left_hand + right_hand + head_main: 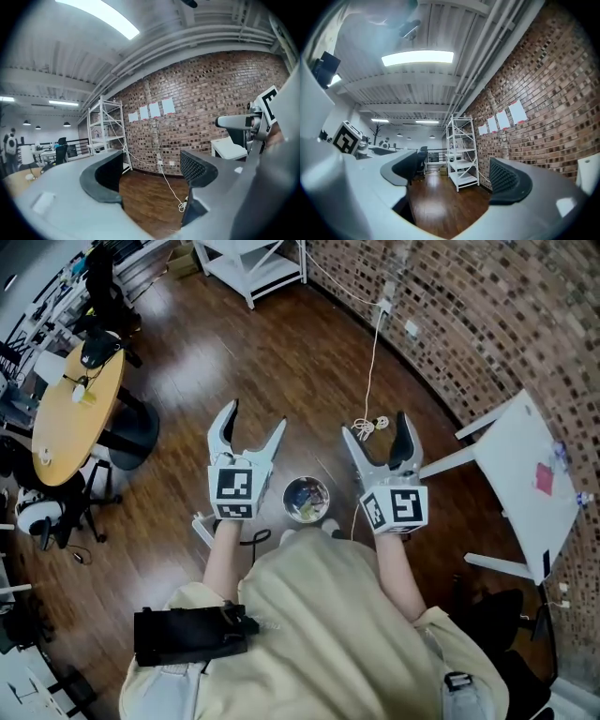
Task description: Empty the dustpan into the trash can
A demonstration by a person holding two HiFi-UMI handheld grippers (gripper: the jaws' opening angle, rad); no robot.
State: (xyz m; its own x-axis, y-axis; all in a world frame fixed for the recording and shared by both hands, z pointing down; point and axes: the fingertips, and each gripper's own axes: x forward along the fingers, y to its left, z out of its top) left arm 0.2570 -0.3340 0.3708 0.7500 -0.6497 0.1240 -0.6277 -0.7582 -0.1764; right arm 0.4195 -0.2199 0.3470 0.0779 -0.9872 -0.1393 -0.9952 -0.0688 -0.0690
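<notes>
Dustpan: I can't place it for certain. A pale angled piece [201,527] on the floor [281,362], just below my left wrist, may be part of it (too little shows to be sure).

The trash can [306,500] stands on the floor between my two tools, close to the feet. It is small and round with a shiny rim, and there are mixed scraps inside.

The left hand-held gripper [253,418] is spread with only air and floorboards between its jaws. The right hand-held gripper [375,427] is also spread and holds nothing. Both are held up roughly level, well above the can.

Empty tools over a can with scraps in it would fit either the moment ahead of picking the pan up or the moment after it has been tipped and set down. I can't settle which, so I won't commit to a move.

My judgement on handling is that the can's mouth is narrow. Any pour into it needs the pan's lip centred low over the rim and tilted slowly, or debris will spill onto the boards.

The floor is dark, glossy wood planking, so fine dust would show. The jaws are smooth pale grey plastic with black ribbed pads [197,168], which should bite well on a thin handle. Rough brick wall [487,324] runs along the right.
</notes>
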